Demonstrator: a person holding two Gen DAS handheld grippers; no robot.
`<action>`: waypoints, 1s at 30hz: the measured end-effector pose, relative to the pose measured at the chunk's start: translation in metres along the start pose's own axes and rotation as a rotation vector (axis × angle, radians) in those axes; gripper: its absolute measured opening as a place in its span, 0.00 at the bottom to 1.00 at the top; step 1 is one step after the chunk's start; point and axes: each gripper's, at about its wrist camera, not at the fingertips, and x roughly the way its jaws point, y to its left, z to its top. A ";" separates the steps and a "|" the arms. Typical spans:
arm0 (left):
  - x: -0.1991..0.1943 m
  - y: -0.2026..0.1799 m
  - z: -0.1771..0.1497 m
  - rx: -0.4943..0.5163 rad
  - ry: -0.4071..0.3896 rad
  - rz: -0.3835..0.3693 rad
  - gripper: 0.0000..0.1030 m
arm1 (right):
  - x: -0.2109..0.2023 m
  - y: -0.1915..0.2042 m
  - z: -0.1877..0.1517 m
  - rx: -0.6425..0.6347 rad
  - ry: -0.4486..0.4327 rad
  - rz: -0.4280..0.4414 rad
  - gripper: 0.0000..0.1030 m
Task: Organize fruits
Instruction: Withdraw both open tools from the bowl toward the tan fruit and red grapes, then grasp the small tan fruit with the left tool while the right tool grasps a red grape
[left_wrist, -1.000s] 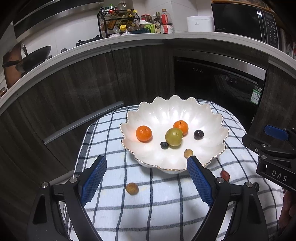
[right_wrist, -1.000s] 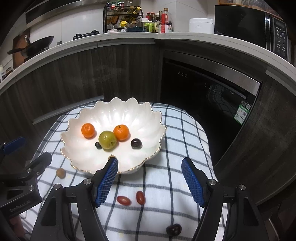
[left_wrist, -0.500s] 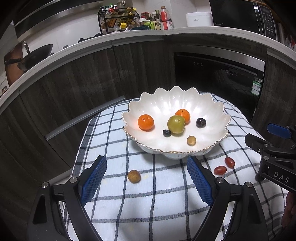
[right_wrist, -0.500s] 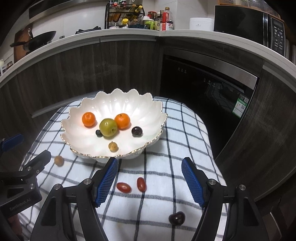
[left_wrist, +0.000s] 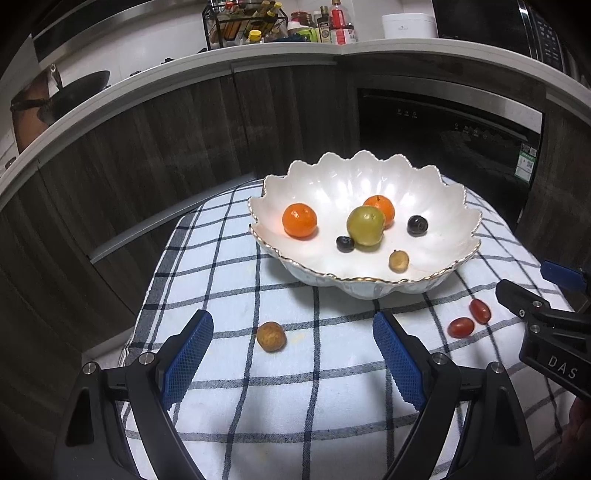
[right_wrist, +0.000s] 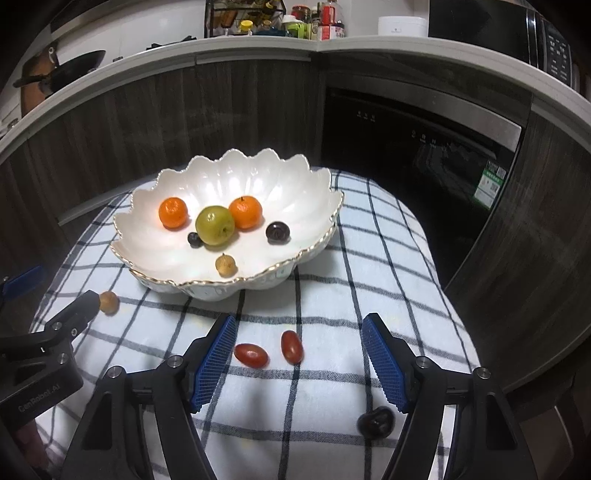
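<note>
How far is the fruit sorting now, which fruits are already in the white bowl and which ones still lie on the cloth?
Done: the bowl holds two oranges, a green fruit, two dark berries and one small brown fruit.
In hand: nothing; the left gripper and right gripper are both open and empty.
Left on the cloth: two red tomatoes, a brown fruit and a dark fruit.
</note>
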 end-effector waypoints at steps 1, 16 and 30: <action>0.002 0.000 -0.001 0.000 0.002 0.002 0.86 | 0.002 0.000 -0.001 0.002 0.004 -0.003 0.70; 0.046 0.003 -0.006 -0.030 0.045 0.060 0.84 | 0.040 -0.002 -0.010 0.047 0.065 -0.037 0.55; 0.075 0.007 -0.014 -0.070 0.109 0.085 0.72 | 0.057 -0.003 -0.016 0.058 0.092 -0.055 0.48</action>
